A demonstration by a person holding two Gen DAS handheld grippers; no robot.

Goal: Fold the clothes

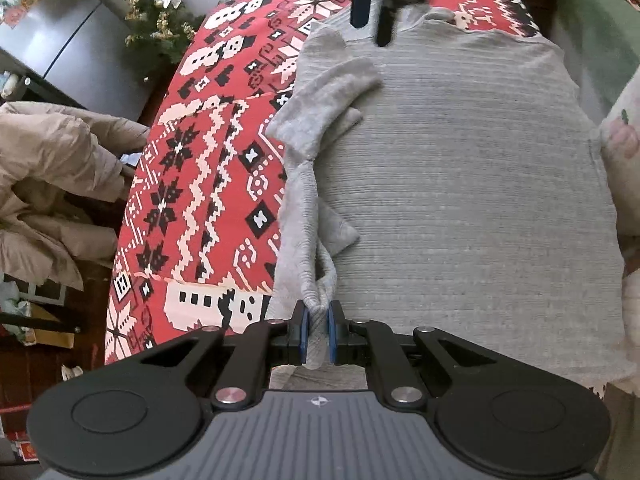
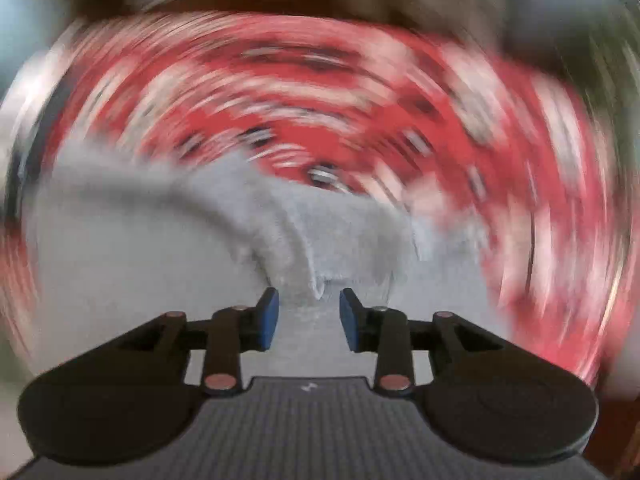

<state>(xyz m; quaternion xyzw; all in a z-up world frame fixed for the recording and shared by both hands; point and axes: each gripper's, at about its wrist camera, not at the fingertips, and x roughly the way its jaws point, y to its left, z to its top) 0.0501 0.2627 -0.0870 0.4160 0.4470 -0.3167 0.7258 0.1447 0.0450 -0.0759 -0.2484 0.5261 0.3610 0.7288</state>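
A grey ribbed sweater [image 1: 460,184] lies flat on a red, white and black patterned tablecloth [image 1: 208,168]. Its left sleeve [image 1: 332,92] is folded in over the body. My left gripper [image 1: 318,316] is shut on a bunched fold of the sweater's near left edge. In the left wrist view, my right gripper [image 1: 374,28] hovers open at the far end near the collar. The right wrist view is heavily motion-blurred. There the right gripper [image 2: 309,304] is open, with crumpled grey sweater [image 2: 160,248] just beyond its fingers and nothing held.
A beige puffy jacket [image 1: 52,184] is heaped to the left of the table. A decorated green garland [image 1: 160,20] and a grey cabinet [image 1: 72,36] stand at the far left. Green fabric [image 1: 592,40] and a pale cushion [image 1: 624,140] border the right side.
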